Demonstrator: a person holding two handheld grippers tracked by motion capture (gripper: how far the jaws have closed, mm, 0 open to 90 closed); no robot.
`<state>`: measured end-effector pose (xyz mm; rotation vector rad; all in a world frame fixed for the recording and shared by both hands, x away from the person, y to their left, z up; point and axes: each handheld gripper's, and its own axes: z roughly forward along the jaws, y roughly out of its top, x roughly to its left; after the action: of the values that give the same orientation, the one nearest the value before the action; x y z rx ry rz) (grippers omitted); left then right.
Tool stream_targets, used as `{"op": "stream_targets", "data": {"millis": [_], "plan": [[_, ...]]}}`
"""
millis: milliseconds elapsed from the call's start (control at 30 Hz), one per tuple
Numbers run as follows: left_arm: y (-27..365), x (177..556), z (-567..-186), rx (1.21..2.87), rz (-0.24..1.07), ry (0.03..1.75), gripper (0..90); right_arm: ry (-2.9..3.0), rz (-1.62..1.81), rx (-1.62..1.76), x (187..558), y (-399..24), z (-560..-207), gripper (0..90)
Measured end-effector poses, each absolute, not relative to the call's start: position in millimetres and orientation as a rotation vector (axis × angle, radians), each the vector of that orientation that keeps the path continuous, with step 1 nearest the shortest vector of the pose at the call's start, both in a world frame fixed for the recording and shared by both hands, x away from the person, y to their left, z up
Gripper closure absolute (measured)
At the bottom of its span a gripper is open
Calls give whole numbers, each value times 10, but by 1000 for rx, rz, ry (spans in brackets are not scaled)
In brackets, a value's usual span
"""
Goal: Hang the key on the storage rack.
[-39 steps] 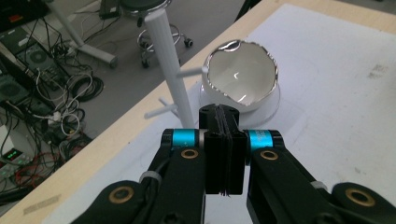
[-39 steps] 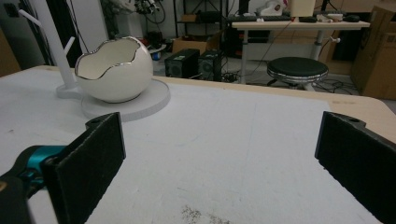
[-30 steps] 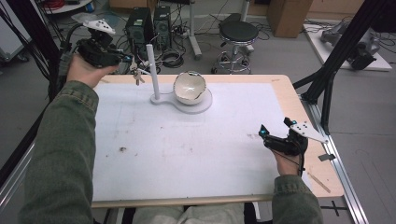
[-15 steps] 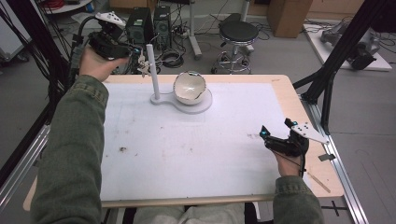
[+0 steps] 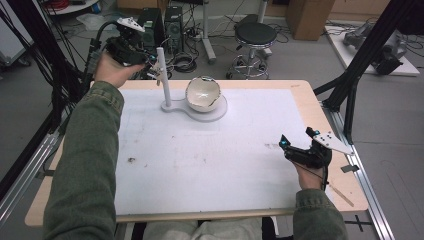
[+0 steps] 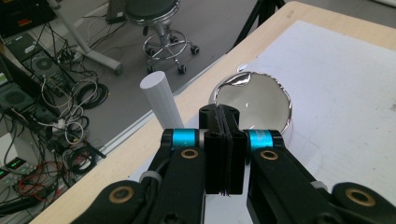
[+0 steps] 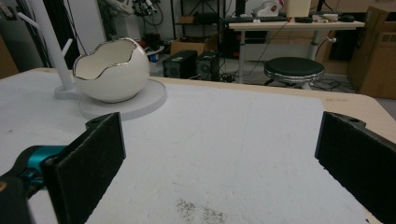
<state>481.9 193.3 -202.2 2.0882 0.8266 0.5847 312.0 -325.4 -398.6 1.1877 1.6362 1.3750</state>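
Note:
A white stand [image 5: 164, 75] with an upright post and side pegs rises at the table's far side, joined to a round white base [image 5: 222, 111]. On that base sits a white egg-shaped bowl [image 5: 202, 93] with a silver rim. My left gripper [image 5: 151, 60] is held in the air just left of the post's top. In the left gripper view its jaws [image 6: 224, 135] are pressed shut with nothing visible between them, above the post [image 6: 161, 100] and the bowl [image 6: 254, 100]. My right gripper [image 5: 296, 143] rests open near the table's right edge, and its wide-apart pads [image 7: 88, 163] frame the bowl [image 7: 112, 70].
A white mat [image 5: 210, 160] covers the wooden table [image 5: 320, 100]. Dark specks mark the mat [image 7: 201, 212] near my right gripper. Beyond the far edge are a black stool [image 5: 255, 35], computer cases [image 5: 172, 20] and tangled cables. Black frame struts [image 5: 360, 70] stand at the right.
My left gripper has lifted from the table's far left edge and moved right, up to the top of the post. My right gripper has stayed where it was.

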Motion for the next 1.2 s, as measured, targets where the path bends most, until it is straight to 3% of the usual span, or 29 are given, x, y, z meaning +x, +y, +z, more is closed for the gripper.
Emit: {"op": "stream_targets", "data": {"millis": [1200], "plan": [[1811, 5019, -2289, 2038, 666, 935, 886, 1633, 1375, 1194, 3120, -3285, -3994, 7]]}}
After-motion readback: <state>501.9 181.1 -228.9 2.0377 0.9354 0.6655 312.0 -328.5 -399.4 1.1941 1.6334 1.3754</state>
